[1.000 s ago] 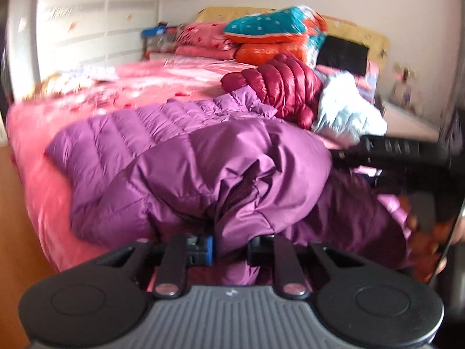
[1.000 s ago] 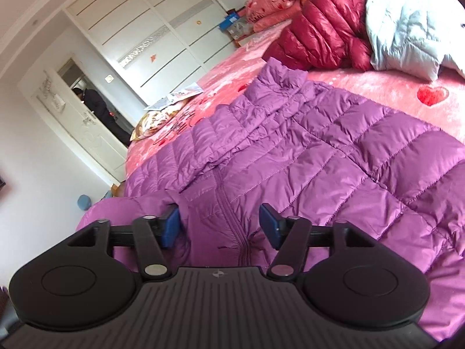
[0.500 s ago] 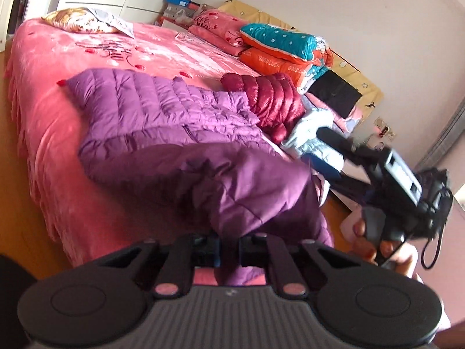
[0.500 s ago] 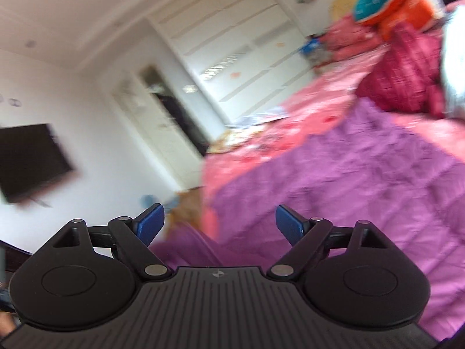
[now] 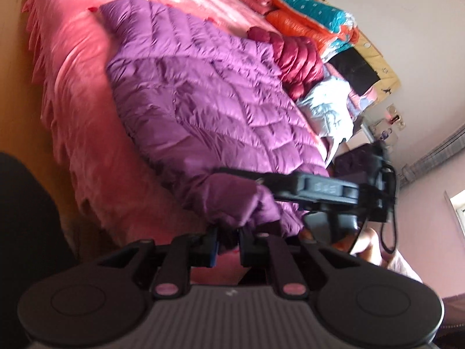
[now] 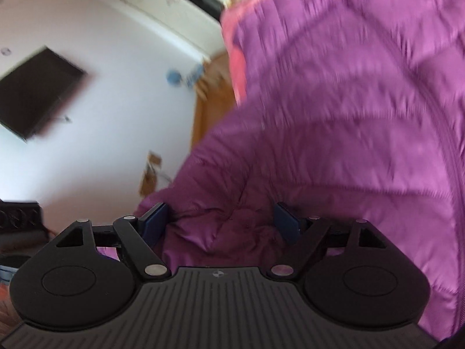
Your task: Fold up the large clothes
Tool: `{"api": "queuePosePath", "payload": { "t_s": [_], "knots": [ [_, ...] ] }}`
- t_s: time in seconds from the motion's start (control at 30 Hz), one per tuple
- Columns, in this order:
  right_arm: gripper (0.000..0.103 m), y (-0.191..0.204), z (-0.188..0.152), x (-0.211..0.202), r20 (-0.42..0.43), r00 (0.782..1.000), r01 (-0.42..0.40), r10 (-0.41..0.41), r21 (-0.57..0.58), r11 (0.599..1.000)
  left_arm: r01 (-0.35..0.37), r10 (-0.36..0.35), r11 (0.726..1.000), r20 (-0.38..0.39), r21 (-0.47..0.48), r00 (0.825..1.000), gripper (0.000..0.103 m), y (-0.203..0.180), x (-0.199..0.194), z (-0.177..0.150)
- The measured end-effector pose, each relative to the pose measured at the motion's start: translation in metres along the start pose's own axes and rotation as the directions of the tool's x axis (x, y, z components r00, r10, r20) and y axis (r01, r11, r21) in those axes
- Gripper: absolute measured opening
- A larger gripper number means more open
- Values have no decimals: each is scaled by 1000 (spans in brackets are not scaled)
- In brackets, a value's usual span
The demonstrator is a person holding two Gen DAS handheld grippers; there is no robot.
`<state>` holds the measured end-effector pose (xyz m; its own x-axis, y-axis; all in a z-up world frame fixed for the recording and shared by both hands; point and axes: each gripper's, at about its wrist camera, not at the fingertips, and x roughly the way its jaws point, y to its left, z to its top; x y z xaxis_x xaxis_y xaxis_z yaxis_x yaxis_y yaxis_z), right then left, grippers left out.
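Note:
A large purple quilted jacket (image 5: 203, 93) lies spread on the pink bed (image 5: 72, 72). My left gripper (image 5: 228, 242) sits at the bed's near edge, pinching a bunched purple fold of the jacket between its pads; its jaws are opening slightly. The right gripper's black body (image 5: 319, 187) hovers just beyond that fold. In the blurred right wrist view, my right gripper (image 6: 222, 221) stands wide open, with the jacket (image 6: 348, 116) bulging between its fingers and no pad visibly pressing on it.
A maroon jacket (image 5: 299, 55) and a pale blue one (image 5: 328, 110) lie further up the bed, below stacked pillows (image 5: 308, 20). Wooden floor (image 5: 11, 72) runs beside the bed. A dark screen (image 6: 35, 93) hangs on the white wall. A hand (image 5: 369, 247) holds the right gripper.
The left gripper has rolled and drawn its purple fold back to the bed's near edge, leaving the jacket flatter. The right gripper opened wider and swung down onto the jacket's edge.

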<state>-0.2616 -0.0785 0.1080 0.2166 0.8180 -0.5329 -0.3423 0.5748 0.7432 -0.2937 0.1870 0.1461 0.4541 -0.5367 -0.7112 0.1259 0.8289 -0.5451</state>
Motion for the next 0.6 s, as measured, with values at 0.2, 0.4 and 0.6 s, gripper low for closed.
{"api": "queuePosePath", "payload": {
  "t_s": [0.2, 0.4, 0.6],
  "knots": [
    [101, 0, -2, 30, -97, 989, 102, -112, -104, 989, -10, 10, 1000, 6, 0, 1000, 17, 4, -9, -3],
    [100, 8, 2, 37, -98, 984, 134, -150, -153, 979, -19, 17, 999, 55, 27, 998, 35, 5, -14, 5],
    [103, -2, 13, -41, 158, 986, 66, -59, -39, 997, -46, 50, 998, 110, -35, 993, 61, 22, -16, 20]
  ]
}}
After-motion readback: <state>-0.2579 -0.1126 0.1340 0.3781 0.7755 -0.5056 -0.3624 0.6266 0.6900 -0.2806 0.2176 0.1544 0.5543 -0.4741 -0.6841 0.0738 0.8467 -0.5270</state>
